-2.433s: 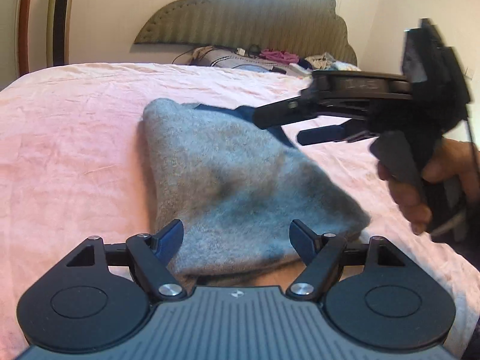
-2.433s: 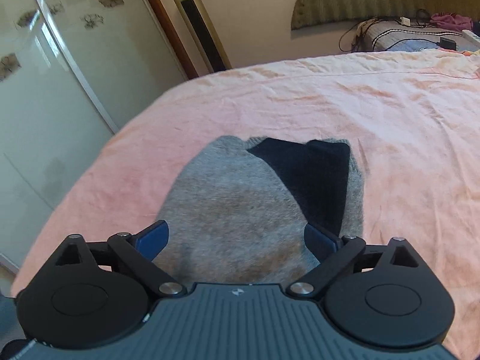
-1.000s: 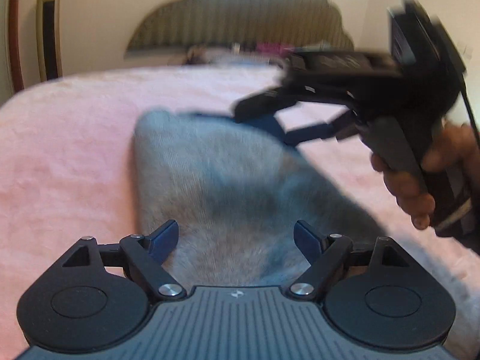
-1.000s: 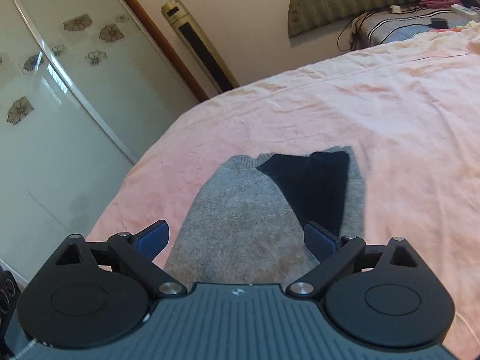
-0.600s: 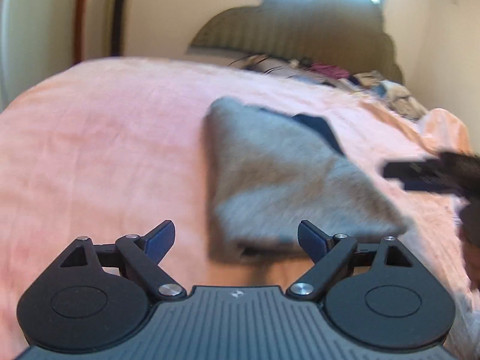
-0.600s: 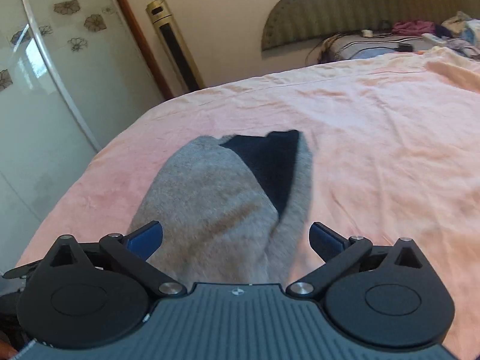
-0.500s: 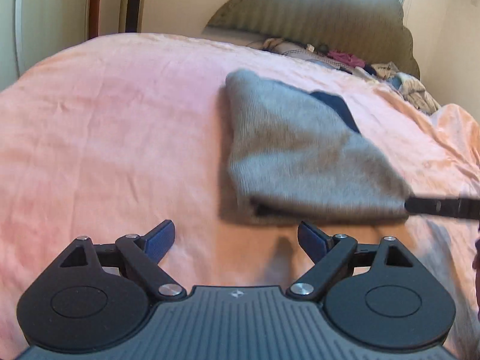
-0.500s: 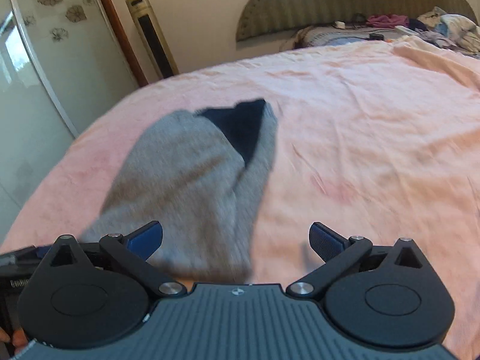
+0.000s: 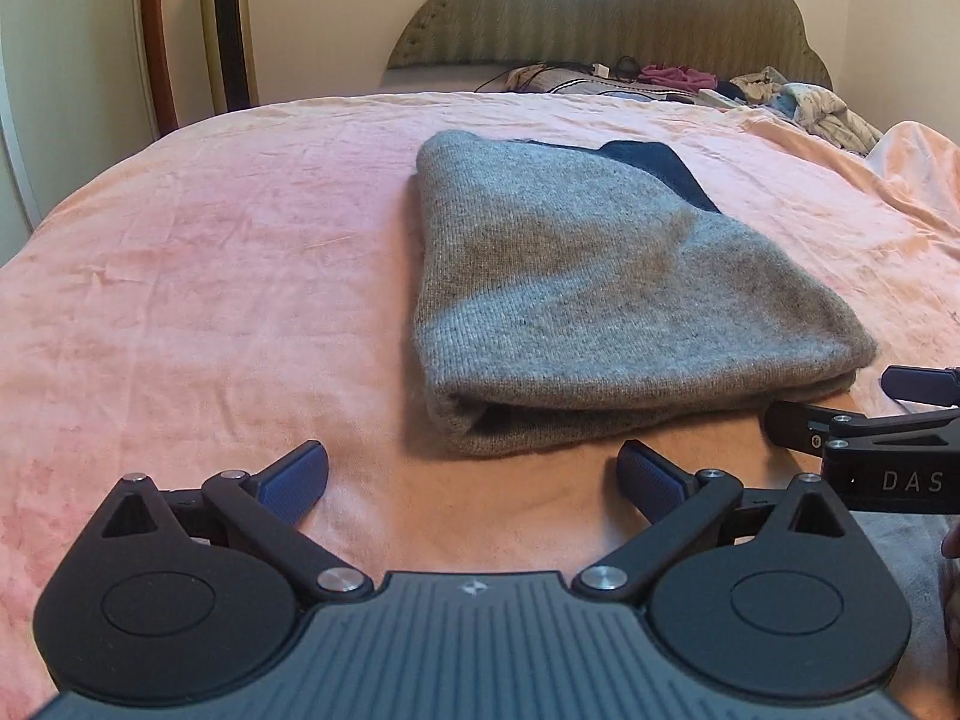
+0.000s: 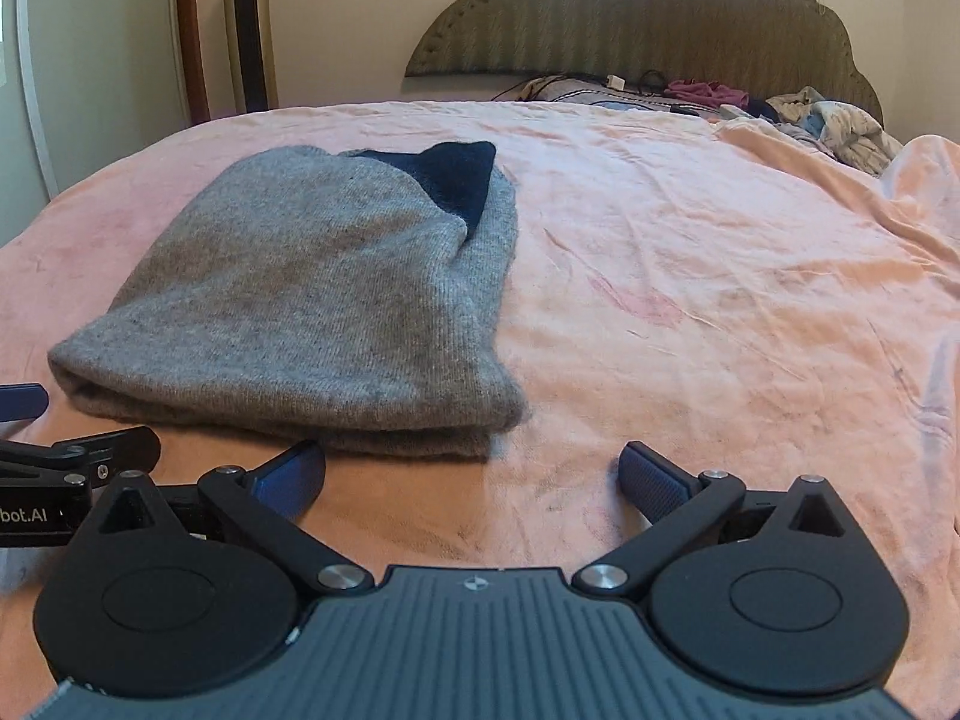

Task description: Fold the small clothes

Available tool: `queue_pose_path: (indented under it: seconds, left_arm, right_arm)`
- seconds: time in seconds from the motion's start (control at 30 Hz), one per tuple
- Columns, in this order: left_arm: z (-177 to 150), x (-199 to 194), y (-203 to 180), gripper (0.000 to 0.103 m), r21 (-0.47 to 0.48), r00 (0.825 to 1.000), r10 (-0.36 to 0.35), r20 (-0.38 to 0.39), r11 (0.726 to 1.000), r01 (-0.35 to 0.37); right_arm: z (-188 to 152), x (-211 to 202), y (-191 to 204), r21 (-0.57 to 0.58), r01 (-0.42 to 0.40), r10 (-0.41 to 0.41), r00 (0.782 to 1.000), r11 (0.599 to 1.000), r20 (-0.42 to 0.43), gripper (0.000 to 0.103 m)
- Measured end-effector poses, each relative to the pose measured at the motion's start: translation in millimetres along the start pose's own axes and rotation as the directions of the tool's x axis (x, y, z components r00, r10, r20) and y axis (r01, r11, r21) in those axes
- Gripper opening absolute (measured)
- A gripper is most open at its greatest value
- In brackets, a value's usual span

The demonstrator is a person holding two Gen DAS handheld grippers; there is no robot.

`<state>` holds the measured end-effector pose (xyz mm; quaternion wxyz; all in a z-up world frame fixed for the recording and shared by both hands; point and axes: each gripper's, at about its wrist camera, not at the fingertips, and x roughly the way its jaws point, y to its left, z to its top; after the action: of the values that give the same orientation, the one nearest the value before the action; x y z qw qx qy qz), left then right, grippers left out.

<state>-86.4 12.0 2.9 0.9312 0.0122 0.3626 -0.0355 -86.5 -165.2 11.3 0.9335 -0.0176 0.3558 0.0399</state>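
Moved since earlier: both grippers have pulled back off the grey knitted garment (image 9: 600, 300), which earlier lay between their fingers and now lies clear ahead of both; the right gripper no longer hovers over it in the left wrist view.
Left gripper (image 9: 472, 471): nearest in its own view, jaws spreading wider at this moment, nothing between the blue pads (image 9: 294, 477), only pink bedcover below.
Right gripper (image 10: 472, 474): jaws spread wide and released, nothing between them; its tip also shows at the right edge of the left wrist view (image 9: 864, 414), just beside the garment's near right corner.
Grey knitted garment: folded flat on the bed, its doubled near edge facing the grippers, just beyond the fingertips and touching neither.
Dark navy part (image 10: 453, 174): shows at the garment's far end, partly tucked under the grey layer.
Pink bedcover (image 10: 690, 276): wrinkled, spread over the whole bed under the garment.
Loose clothes and cables (image 9: 660, 75): heaped at the far end of the bed.
Padded headboard (image 10: 660, 18): behind that heap, against the wall.
Tall gold tower unit (image 9: 228, 24): standing at far left beside a wooden frame.
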Motion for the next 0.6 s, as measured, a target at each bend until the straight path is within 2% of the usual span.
queue_pose_path:
  seconds: [0.6]
  left_arm:
    - [0.3,0.3,-1.0,0.103,0.001,1.0,0.002,0.0,1.0,-0.002]
  right_arm:
    - [0.4,0.8,-0.3,0.001,0.001,-0.001,1.0,1.0,0.0,0.103]
